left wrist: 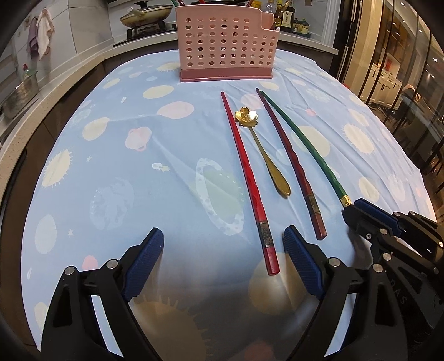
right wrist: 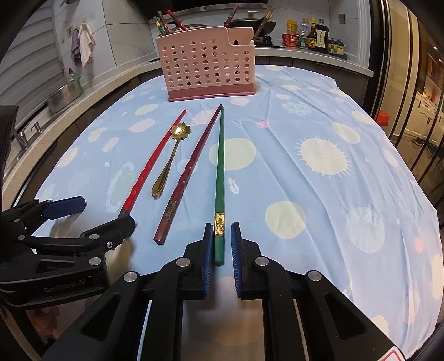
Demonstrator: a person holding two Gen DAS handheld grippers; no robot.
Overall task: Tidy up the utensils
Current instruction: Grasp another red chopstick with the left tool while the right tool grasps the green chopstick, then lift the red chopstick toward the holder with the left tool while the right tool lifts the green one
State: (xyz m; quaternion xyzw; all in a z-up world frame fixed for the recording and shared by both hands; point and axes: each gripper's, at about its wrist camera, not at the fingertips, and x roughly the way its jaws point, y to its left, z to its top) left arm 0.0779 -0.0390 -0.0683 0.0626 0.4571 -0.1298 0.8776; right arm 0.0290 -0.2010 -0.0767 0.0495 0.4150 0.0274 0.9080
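Observation:
A pink perforated utensil holder (left wrist: 227, 47) (right wrist: 205, 66) stands at the far end of the blue tablecloth (left wrist: 125, 180), with several chopsticks in it. In front of it lie a red chopstick (left wrist: 244, 166) (right wrist: 149, 166), a gold flower-bowl spoon (left wrist: 266, 155) (right wrist: 169, 163), a dark red chopstick (left wrist: 291, 163) (right wrist: 191, 163) and a green chopstick (left wrist: 305, 138) (right wrist: 220, 166). My right gripper (right wrist: 222, 226) (left wrist: 351, 207) is shut on the green chopstick's gold-banded near end. My left gripper (left wrist: 223, 238) (right wrist: 105, 212) stands open, the red chopstick's near end between its fingers, close to the right one.
A kitchen counter wraps the table behind and on the left, with a pan on a stove (left wrist: 147, 16), a steel bowl (right wrist: 65, 95) and sauce bottles (right wrist: 313, 36). Glass doors (left wrist: 402, 55) stand at the right. The cloth shows bare to the left and right of the utensils.

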